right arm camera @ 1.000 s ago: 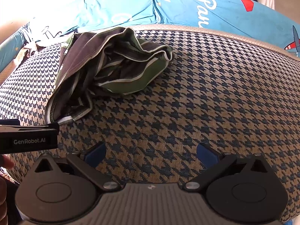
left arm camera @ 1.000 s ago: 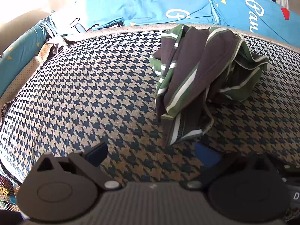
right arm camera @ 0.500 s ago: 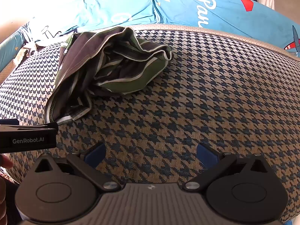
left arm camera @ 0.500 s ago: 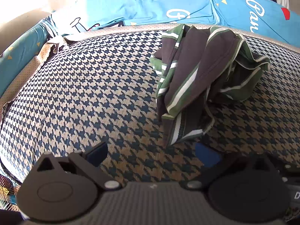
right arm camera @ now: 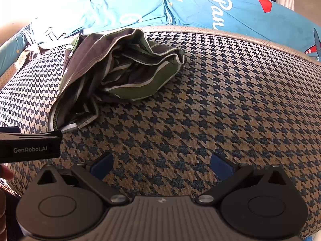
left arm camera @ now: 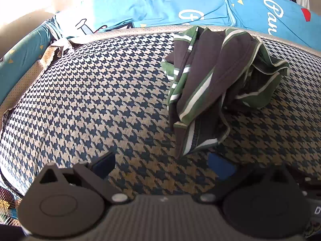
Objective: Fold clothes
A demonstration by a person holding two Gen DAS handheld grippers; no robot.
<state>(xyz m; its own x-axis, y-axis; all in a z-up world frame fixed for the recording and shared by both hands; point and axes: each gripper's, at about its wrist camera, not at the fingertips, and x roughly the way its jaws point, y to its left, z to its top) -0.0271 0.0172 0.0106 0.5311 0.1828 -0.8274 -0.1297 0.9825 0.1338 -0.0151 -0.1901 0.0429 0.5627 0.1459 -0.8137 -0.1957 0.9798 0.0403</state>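
Observation:
A crumpled garment (left arm camera: 212,84), dark brown with green and white stripes, lies bunched on the houndstooth cushion (left arm camera: 90,104). In the left wrist view its lower hem hangs just ahead of my left gripper (left arm camera: 161,165), which is open with nothing between its blue pads. The right wrist view shows the same garment (right arm camera: 116,74) at the upper left, well away from my right gripper (right arm camera: 161,163), also open and empty over bare cushion. The left gripper's body (right arm camera: 30,146) pokes in from the left edge, its tip by the garment's hem.
Blue printed bedding (left arm camera: 180,6) runs along the back behind the cushion (right arm camera: 230,100). The cushion's beige piped border (left arm camera: 26,76) curves down the left side. A person's fingertip (right arm camera: 5,172) shows at the left edge of the right wrist view.
Almost nothing differs; both grippers stay open and the garment lies as before, shifting only a few pixels in both views.

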